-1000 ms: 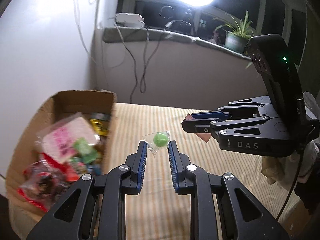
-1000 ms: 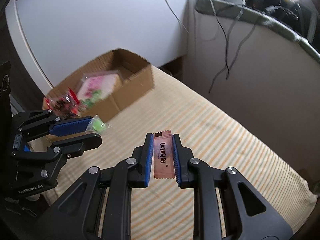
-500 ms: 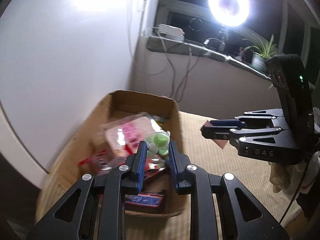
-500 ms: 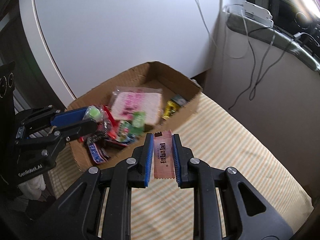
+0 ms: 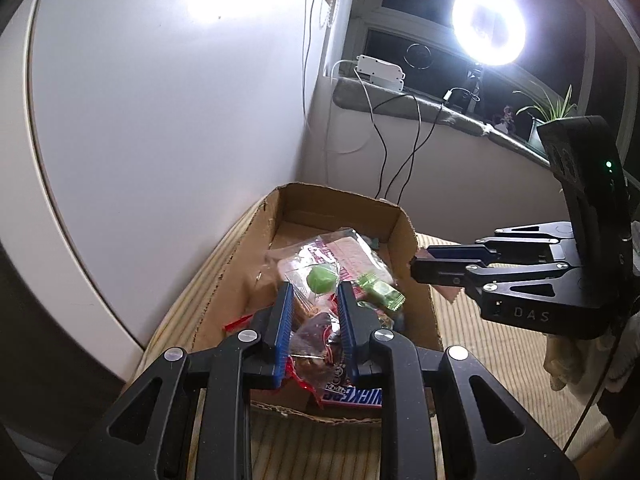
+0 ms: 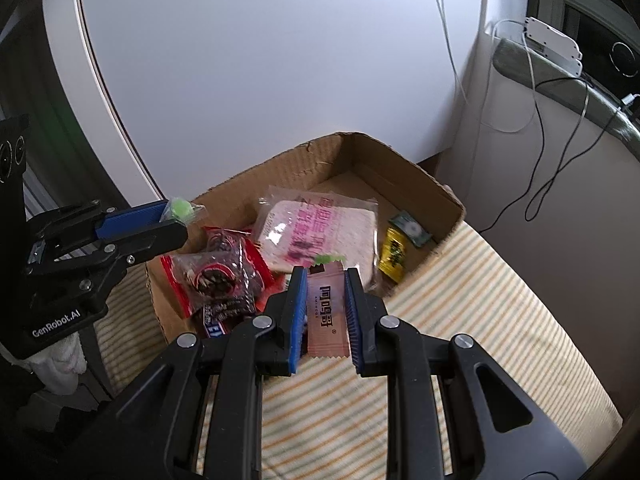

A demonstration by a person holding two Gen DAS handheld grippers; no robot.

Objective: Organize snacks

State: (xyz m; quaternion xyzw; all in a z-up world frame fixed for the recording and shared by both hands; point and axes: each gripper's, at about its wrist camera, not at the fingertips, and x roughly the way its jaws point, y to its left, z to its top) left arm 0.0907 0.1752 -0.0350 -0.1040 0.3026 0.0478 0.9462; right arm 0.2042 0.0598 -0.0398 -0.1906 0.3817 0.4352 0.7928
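Note:
My left gripper (image 5: pixel 314 294) is shut on a green candy in a clear wrapper (image 5: pixel 320 279) and holds it above the open cardboard box (image 5: pixel 400 220). In the right wrist view this gripper (image 6: pixel 176 220) hangs over the box's left rim with the candy (image 6: pixel 180 208) at its tips. My right gripper (image 6: pixel 326 280) is shut on a pink sachet (image 6: pixel 326 312), just in front of the box's (image 6: pixel 320 156) near wall. The box holds a pink-printed bread pack (image 6: pixel 320 232), red snack bags (image 6: pixel 216 268) and small sweets. In the left wrist view the right gripper (image 5: pixel 420 266) is at the box's right rim.
The box stands on a striped cloth (image 6: pixel 480 320) against a white wall (image 6: pixel 240 60). A windowsill with cables and a white power strip (image 5: pixel 380 72) runs behind. A bright ring light (image 5: pixel 488 28) shines above. A potted plant (image 5: pixel 548 112) stands on the sill.
Both grippers have moved left from over the striped cloth to the box, each still holding its snack. The left one now hangs over the box's contents.

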